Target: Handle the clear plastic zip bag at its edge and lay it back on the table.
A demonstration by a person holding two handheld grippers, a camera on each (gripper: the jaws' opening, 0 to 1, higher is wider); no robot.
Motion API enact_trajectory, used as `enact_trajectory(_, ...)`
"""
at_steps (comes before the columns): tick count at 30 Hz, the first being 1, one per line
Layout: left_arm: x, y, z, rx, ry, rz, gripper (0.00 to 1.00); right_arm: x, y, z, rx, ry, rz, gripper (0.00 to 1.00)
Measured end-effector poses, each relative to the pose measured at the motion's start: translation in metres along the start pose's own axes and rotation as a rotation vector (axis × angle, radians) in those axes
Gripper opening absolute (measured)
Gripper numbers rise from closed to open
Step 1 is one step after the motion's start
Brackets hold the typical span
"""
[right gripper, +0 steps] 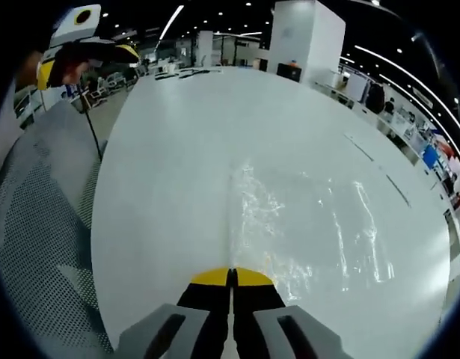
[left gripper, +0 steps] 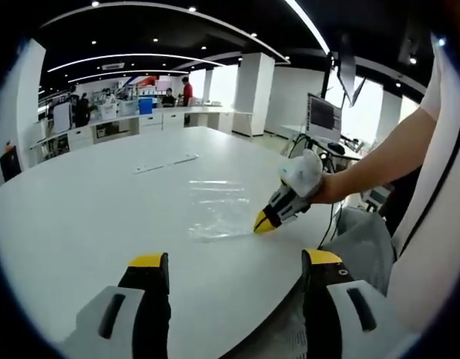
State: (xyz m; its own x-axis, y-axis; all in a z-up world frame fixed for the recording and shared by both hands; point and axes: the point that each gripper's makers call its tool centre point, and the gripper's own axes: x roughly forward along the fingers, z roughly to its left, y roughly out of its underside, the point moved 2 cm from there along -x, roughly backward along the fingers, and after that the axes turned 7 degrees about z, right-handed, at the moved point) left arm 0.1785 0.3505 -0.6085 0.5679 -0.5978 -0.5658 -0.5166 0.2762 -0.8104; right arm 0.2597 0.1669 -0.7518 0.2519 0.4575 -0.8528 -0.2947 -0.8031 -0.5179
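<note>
My right claw, at the bottom centre of the right gripper view, is closed tight at the near edge of the clear zip bag, which lies flat mid-frame on the white bench. I can't tell whether film is pinched. My left claw hangs wide apart, empty. I'd lift gently by the edge alone, then lay it down smooth.

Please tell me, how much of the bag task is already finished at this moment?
Done: the right claw has reached the near edge of the clear zip bag and its jaws look shut there. In hand: the edge seems pinched, while the bag lies flat on the white table. Left: letting go and drawing back. The left claw is open and apart from the bag.
</note>
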Motion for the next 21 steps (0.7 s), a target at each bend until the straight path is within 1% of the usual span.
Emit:
enact_trajectory(2, 0.001, -0.001, 0.0, 0.005, 0.002, -0.002, 0.71, -0.007, -0.005, -0.002, -0.011, -0.002, -0.004, 0.0)
enact_trajectory(3, 0.001, -0.003, -0.001, 0.009, 0.003, -0.004, 0.71, -0.012, -0.008, -0.004, -0.031, 0.003, -0.008, 0.0)
enact_trajectory(6, 0.002, -0.009, -0.004, 0.021, 0.007, -0.01, 0.71, -0.023, -0.015, -0.009, -0.048, 0.008, -0.011, 0.0)
enact_trajectory(12, 0.001, -0.018, -0.001, 0.048, 0.006, -0.024, 0.7, -0.05, -0.031, -0.017, -0.142, 0.034, -0.011, 0.0)
enact_trajectory(14, 0.0, -0.019, -0.001, 0.059, 0.007, -0.025, 0.7, -0.058, -0.036, -0.02, -0.15, 0.04, -0.014, 0.0)
enact_trajectory(15, 0.0, -0.02, -0.002, 0.062, 0.007, -0.024, 0.7, -0.06, -0.037, -0.02, -0.157, 0.044, -0.012, 0.0)
enact_trajectory(16, -0.001, -0.022, -0.003, 0.071, 0.01, -0.028, 0.7, -0.067, -0.042, -0.019, -0.174, 0.05, -0.017, 0.0)
enact_trajectory(21, -0.003, -0.027, -0.007, 0.097, 0.015, -0.031, 0.7, -0.084, -0.055, -0.016, -0.194, 0.069, -0.033, 0.0)
